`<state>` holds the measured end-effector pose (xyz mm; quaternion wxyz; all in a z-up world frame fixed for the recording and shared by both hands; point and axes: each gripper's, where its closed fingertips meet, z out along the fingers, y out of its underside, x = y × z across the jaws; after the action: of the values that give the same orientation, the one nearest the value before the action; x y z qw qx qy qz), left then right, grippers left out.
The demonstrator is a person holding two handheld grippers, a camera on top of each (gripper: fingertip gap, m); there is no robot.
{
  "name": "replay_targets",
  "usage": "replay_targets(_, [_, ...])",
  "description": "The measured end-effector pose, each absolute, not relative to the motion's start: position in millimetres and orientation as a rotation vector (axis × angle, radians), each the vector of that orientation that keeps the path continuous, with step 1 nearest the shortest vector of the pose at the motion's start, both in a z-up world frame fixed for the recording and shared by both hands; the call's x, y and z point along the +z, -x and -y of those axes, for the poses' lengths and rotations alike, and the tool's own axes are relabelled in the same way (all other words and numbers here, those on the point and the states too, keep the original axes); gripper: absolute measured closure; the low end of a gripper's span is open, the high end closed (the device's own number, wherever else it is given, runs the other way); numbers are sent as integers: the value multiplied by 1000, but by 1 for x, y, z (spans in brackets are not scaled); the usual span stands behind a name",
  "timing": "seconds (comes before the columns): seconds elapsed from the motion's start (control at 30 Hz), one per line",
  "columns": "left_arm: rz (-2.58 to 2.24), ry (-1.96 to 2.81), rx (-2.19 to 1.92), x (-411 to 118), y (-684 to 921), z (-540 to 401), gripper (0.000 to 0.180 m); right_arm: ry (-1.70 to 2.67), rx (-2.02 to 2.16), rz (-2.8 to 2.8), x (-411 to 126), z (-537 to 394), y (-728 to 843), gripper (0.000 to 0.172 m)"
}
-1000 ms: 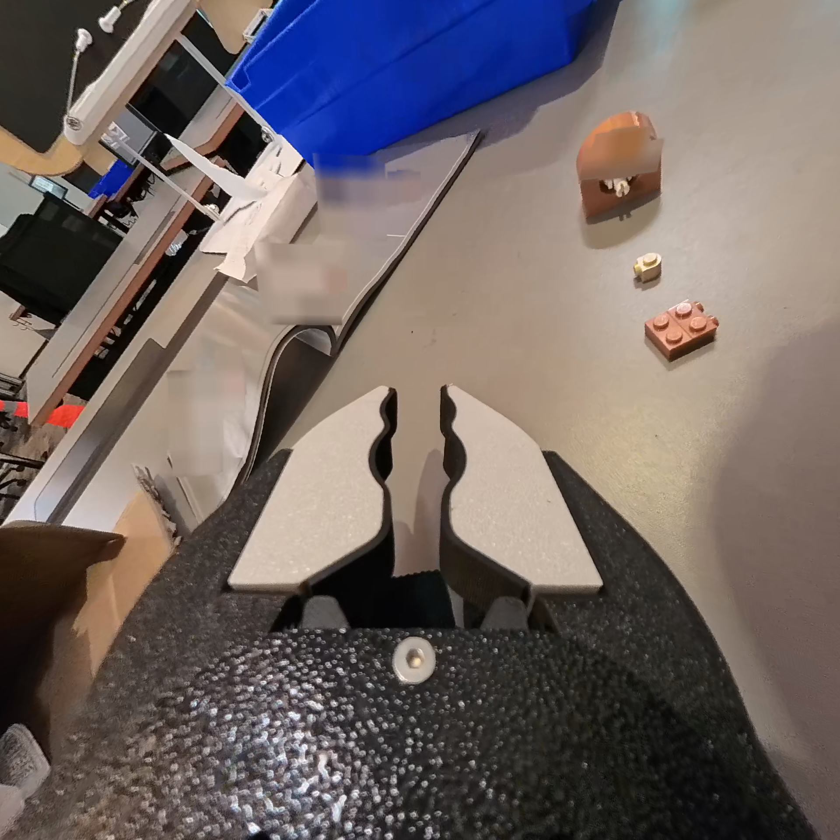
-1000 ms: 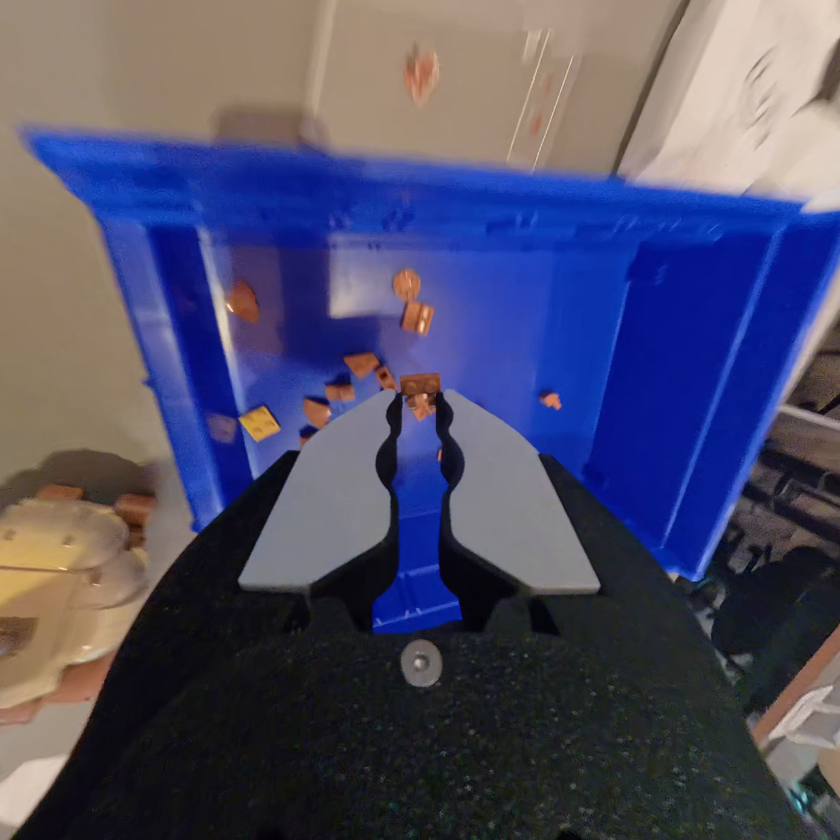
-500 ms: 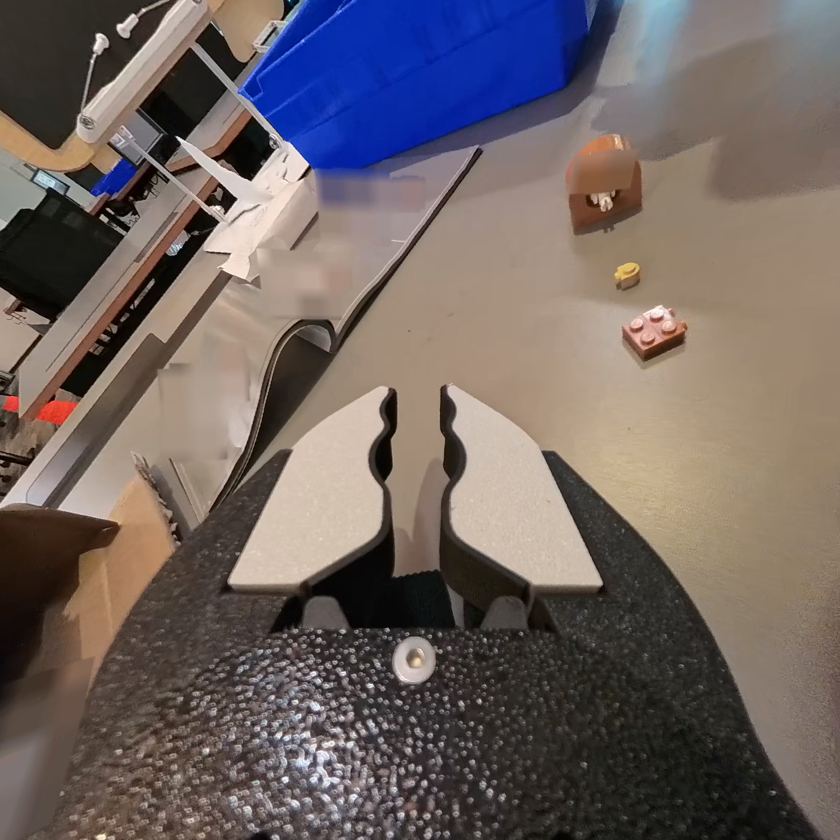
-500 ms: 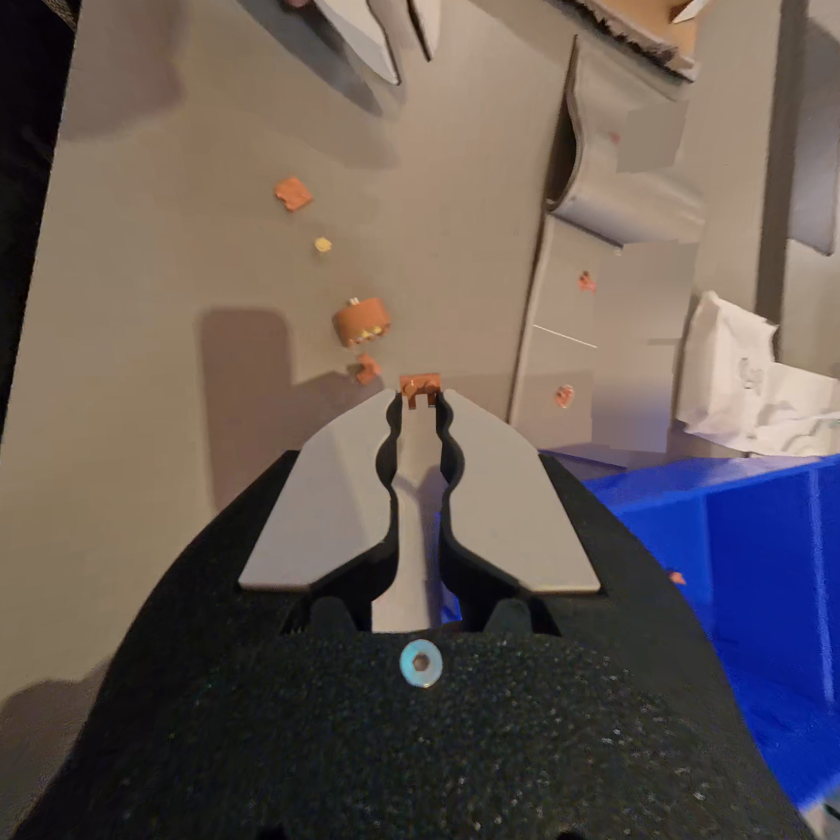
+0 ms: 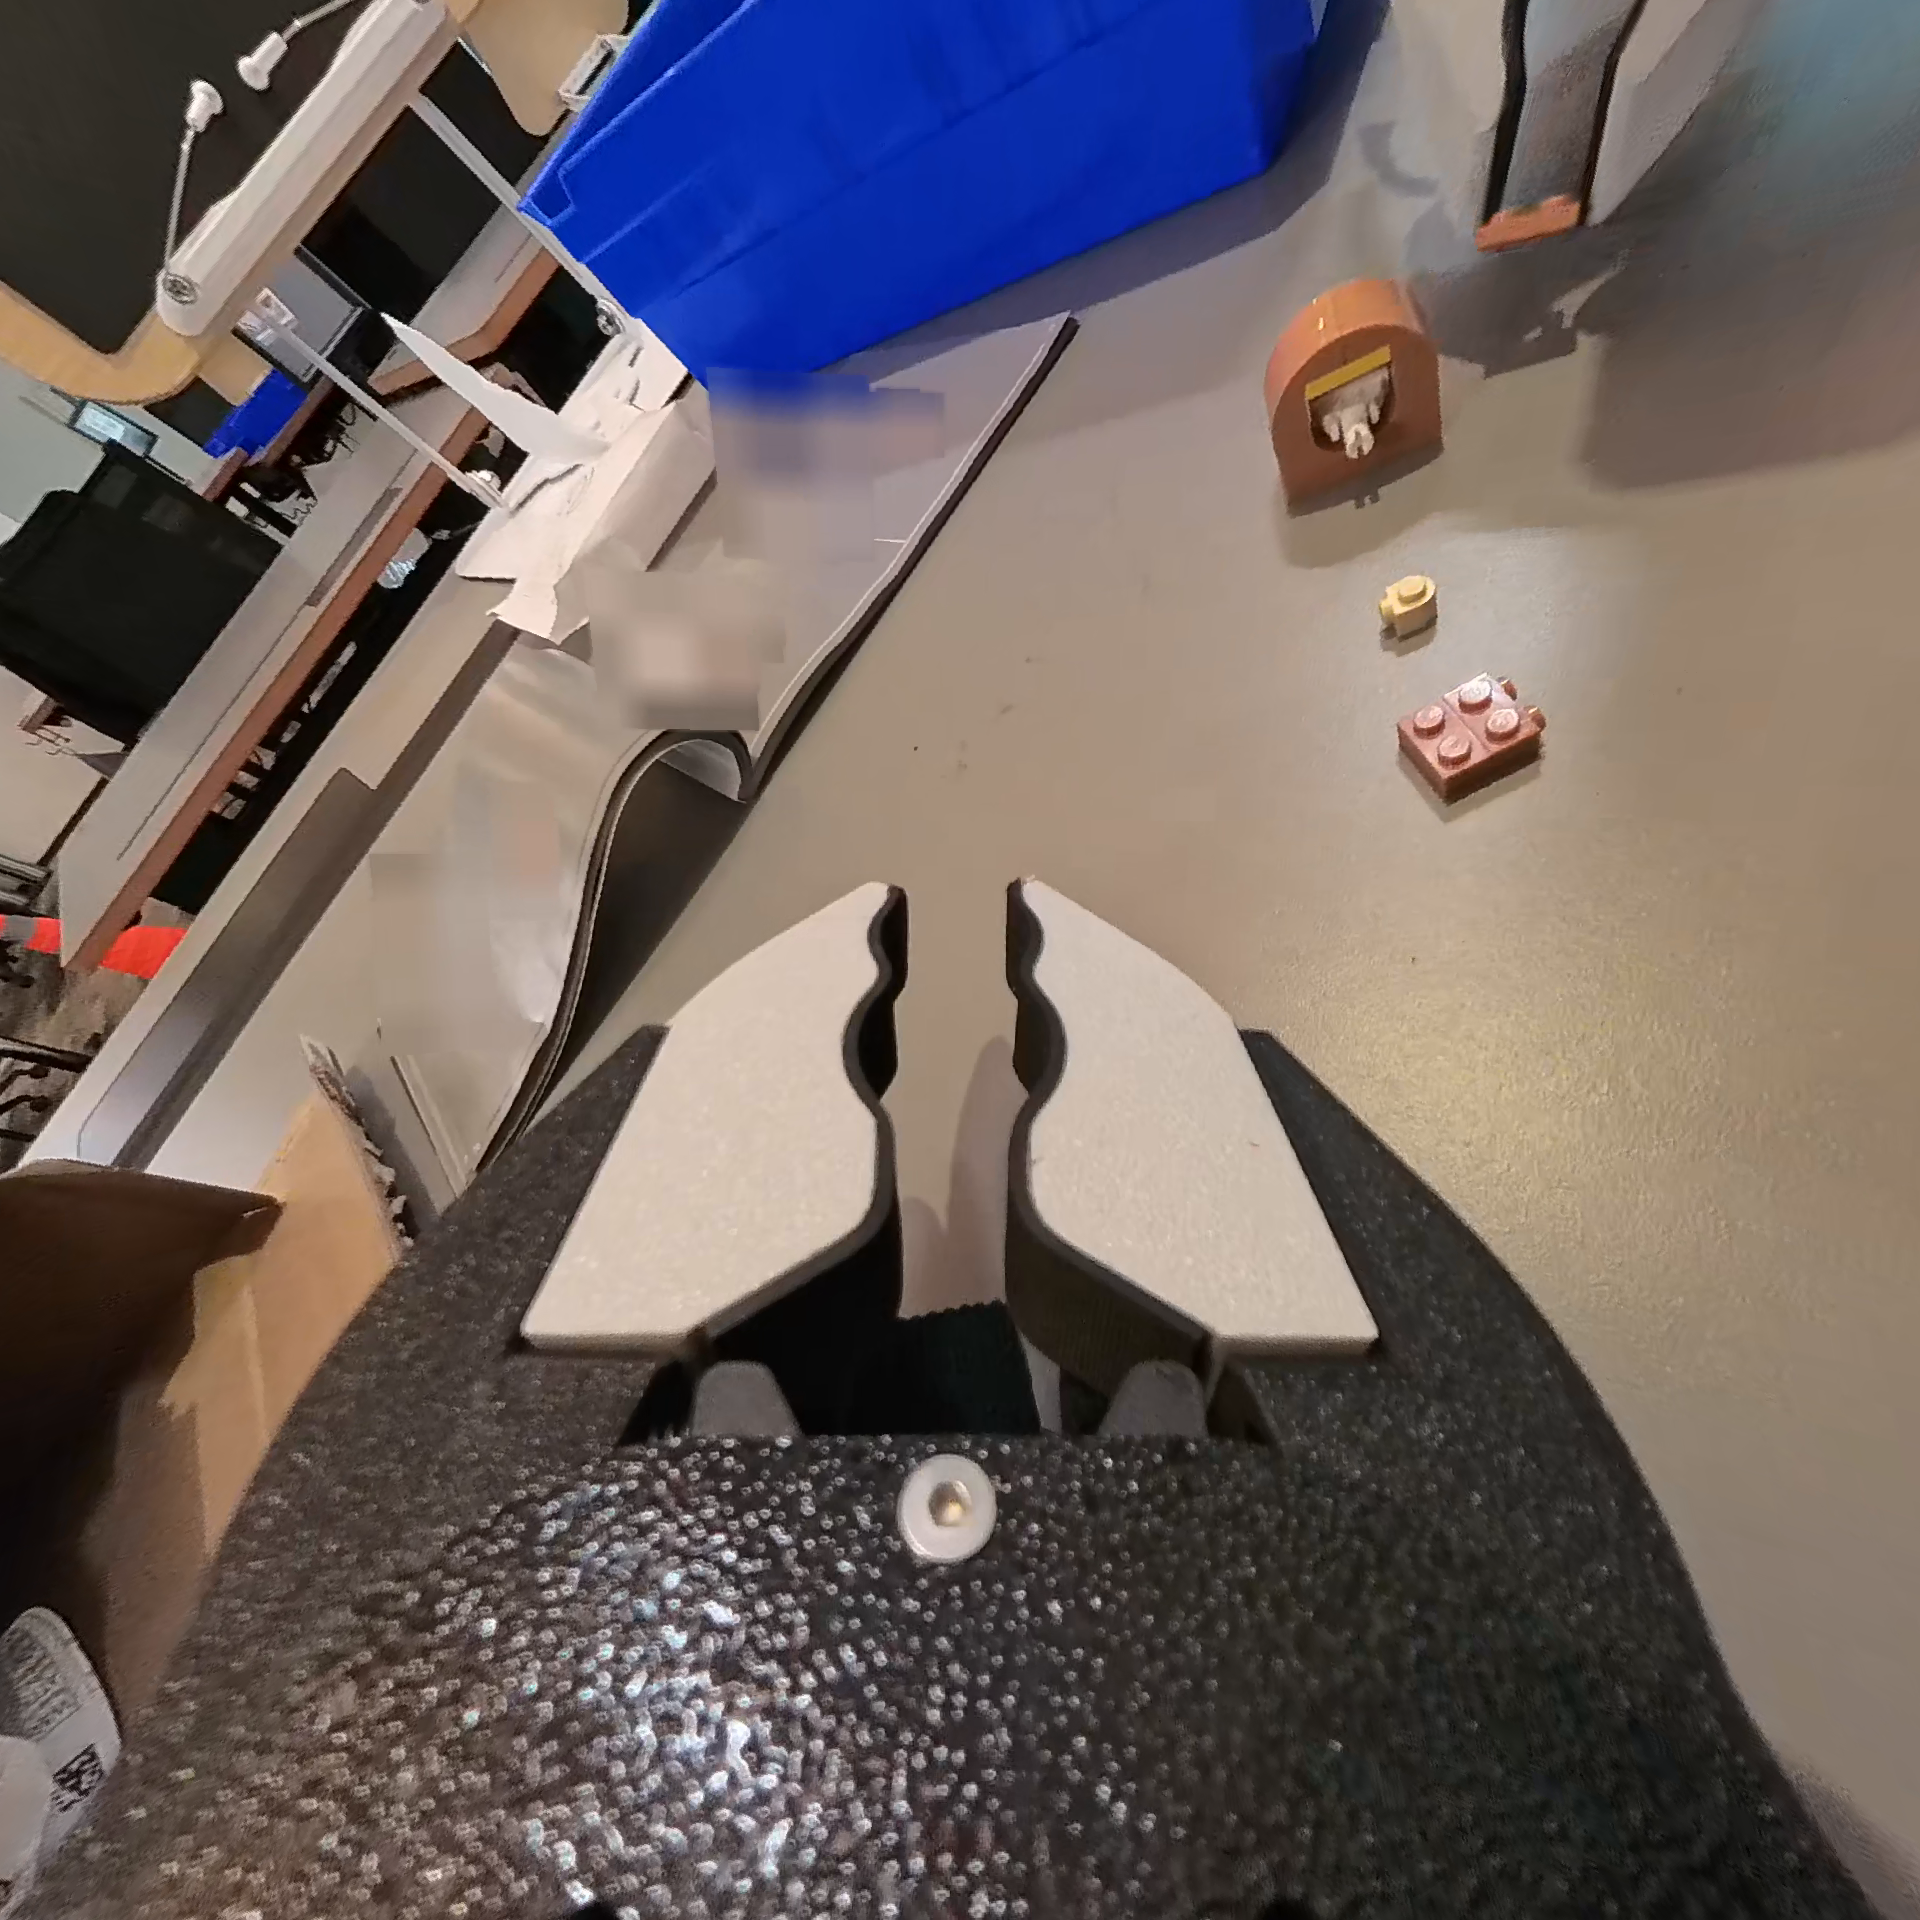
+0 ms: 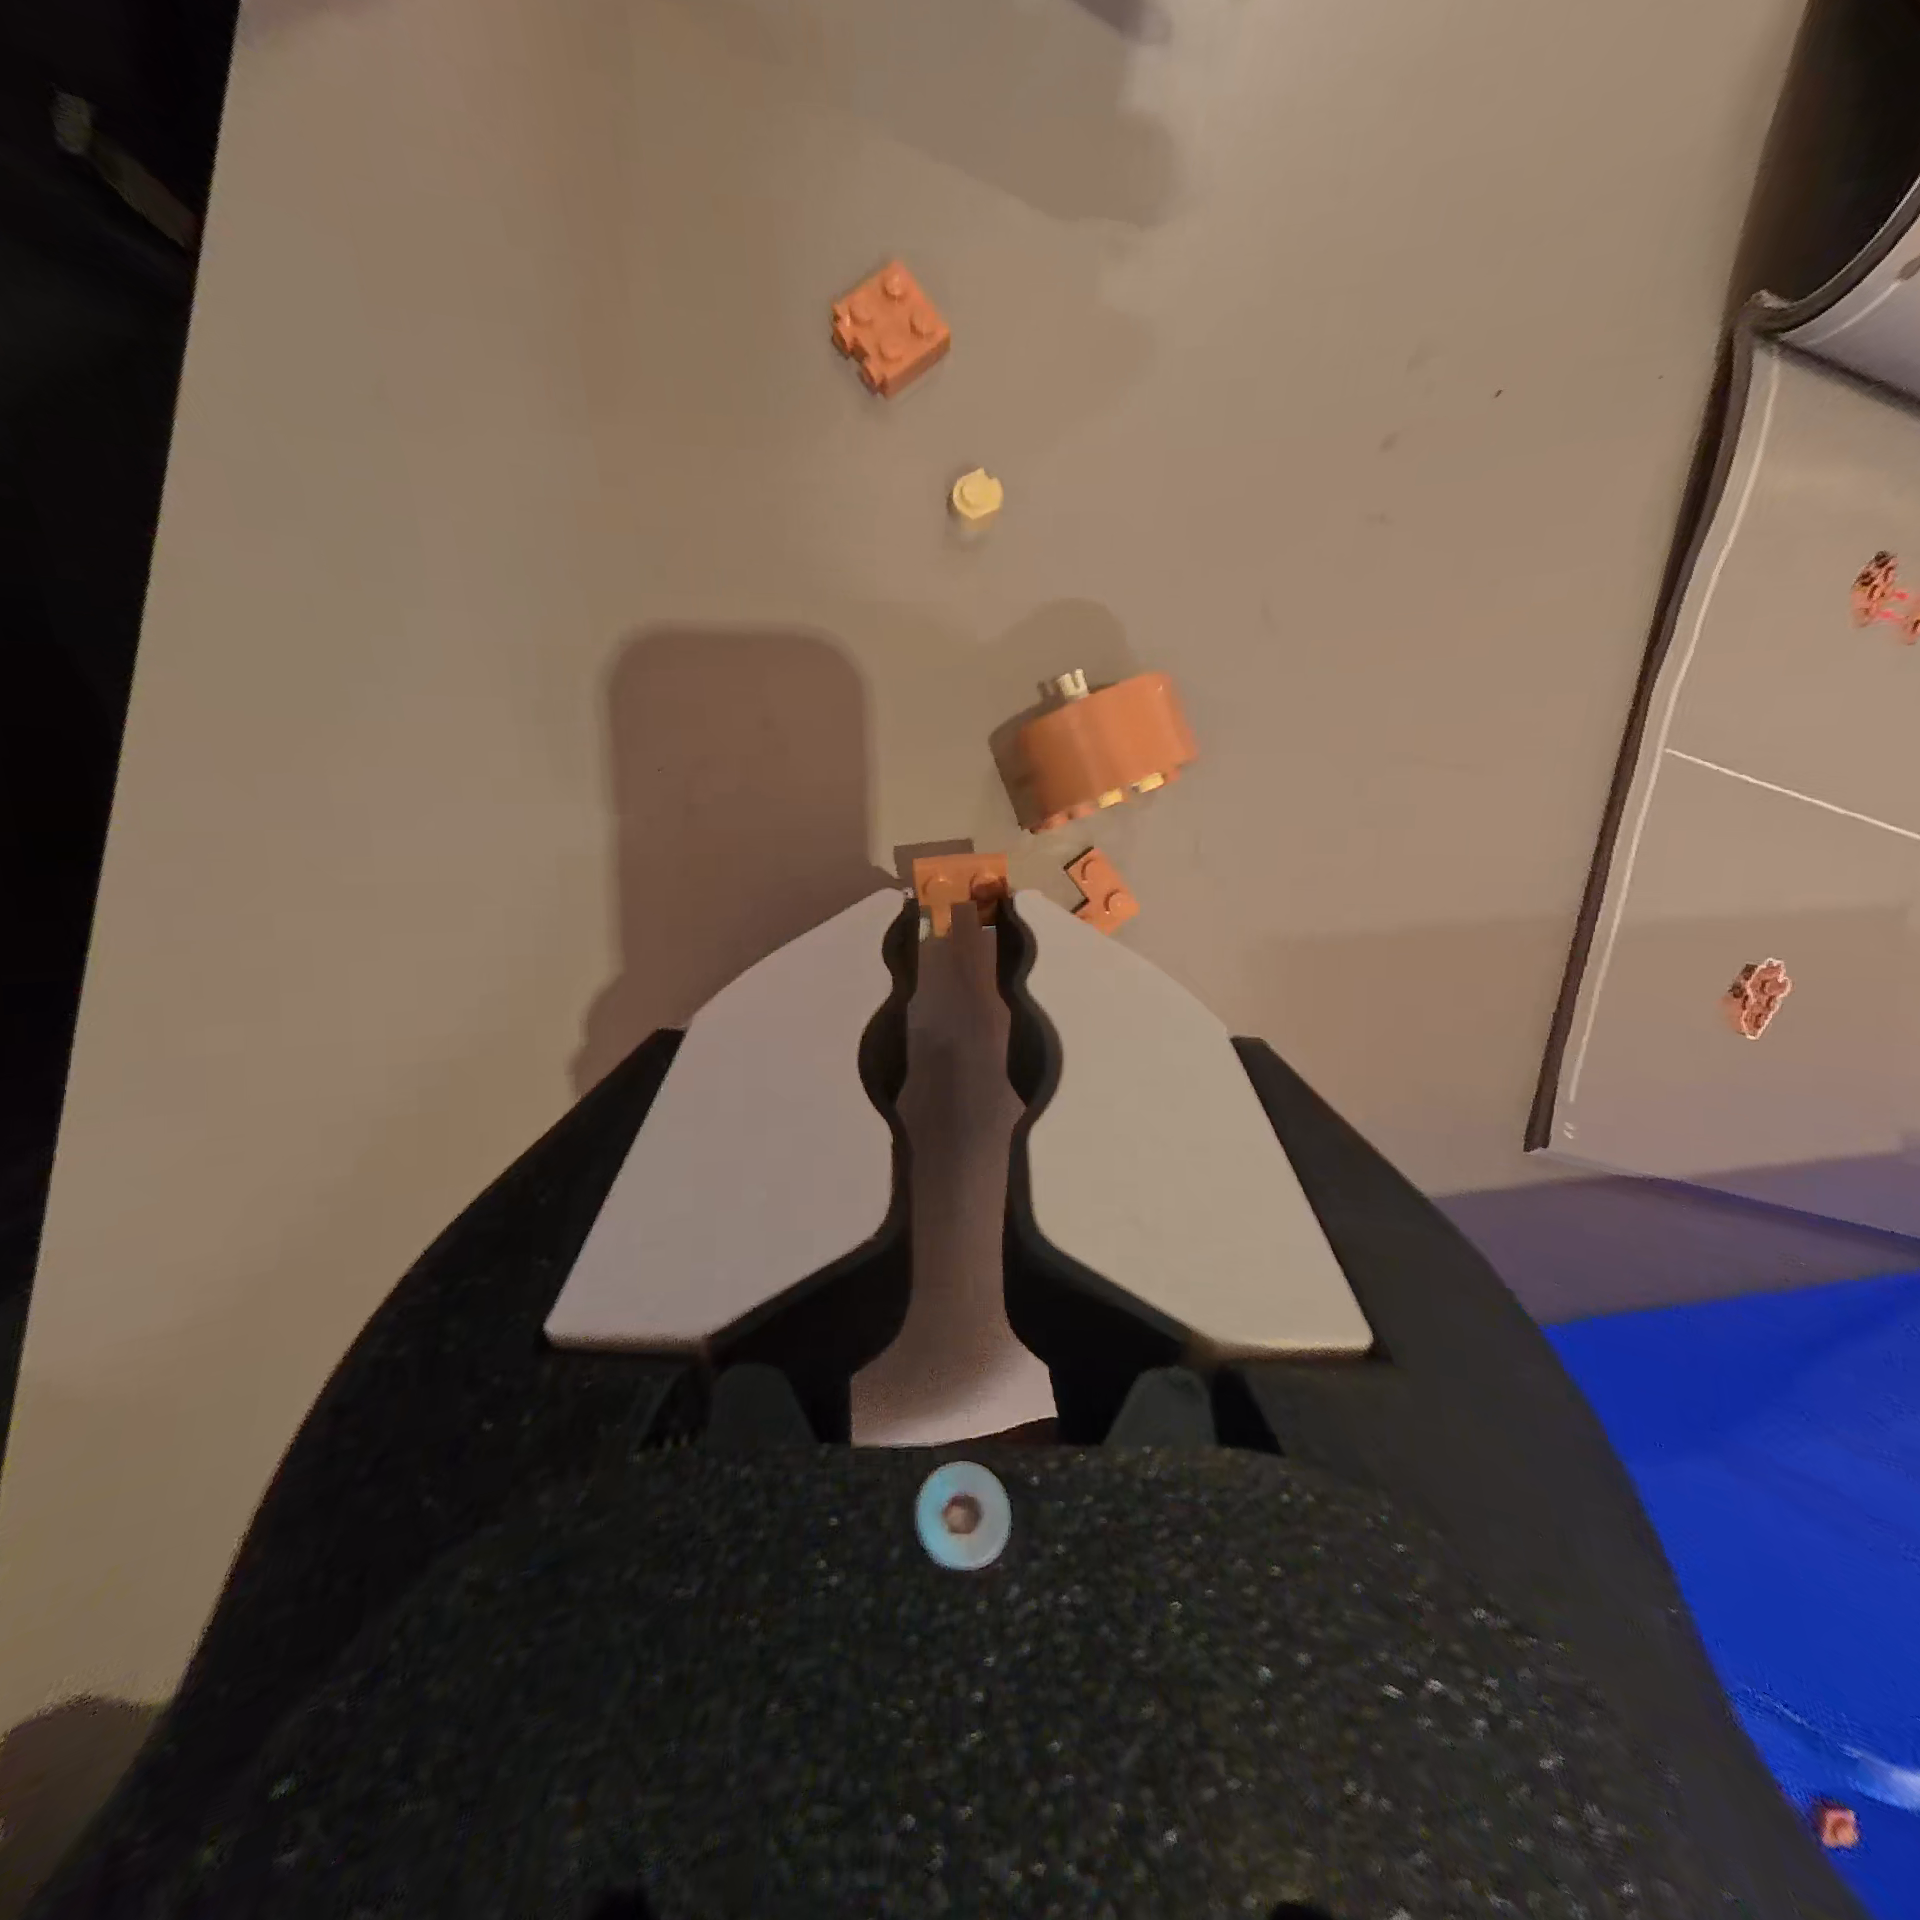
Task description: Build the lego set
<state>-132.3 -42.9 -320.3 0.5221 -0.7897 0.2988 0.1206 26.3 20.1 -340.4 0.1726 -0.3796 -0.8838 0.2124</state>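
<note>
While my left gripper [image 5: 956, 906] hovers low over the grey worktop [image 5: 1143, 935], its fingers stand apart with nothing between them. Left of it lies an open booklet [image 5: 914, 520], beyond that a blue bin [image 5: 935, 156]. To its right, well apart: a brown 2x2 plate [image 5: 1467, 740], a tan round stud [image 5: 1410, 605], a brown rounded assembly [image 5: 1351, 395]. My right gripper [image 6: 961, 906] has its fingers pinched on a small brown plate [image 6: 961, 888] at the tips, above the worktop. A brown corner piece [image 6: 1103, 885] lies just right of it, near the assembly.
</note>
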Motion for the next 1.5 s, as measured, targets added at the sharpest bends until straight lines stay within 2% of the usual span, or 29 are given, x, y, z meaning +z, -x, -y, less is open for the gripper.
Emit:
replay_targets(0.97, [-838,1929,262,-333,118,48,163,945,696,2524,-345,29,-8,158])
replay_targets(1.23, [-920,1930,129,-336,85,54,164,946,694,2489,-341,37,-3,158])
replay_targets(1.5, [-749,2062,-58,-336,60,58,163,969,686,2446,-340,36,-3,158])
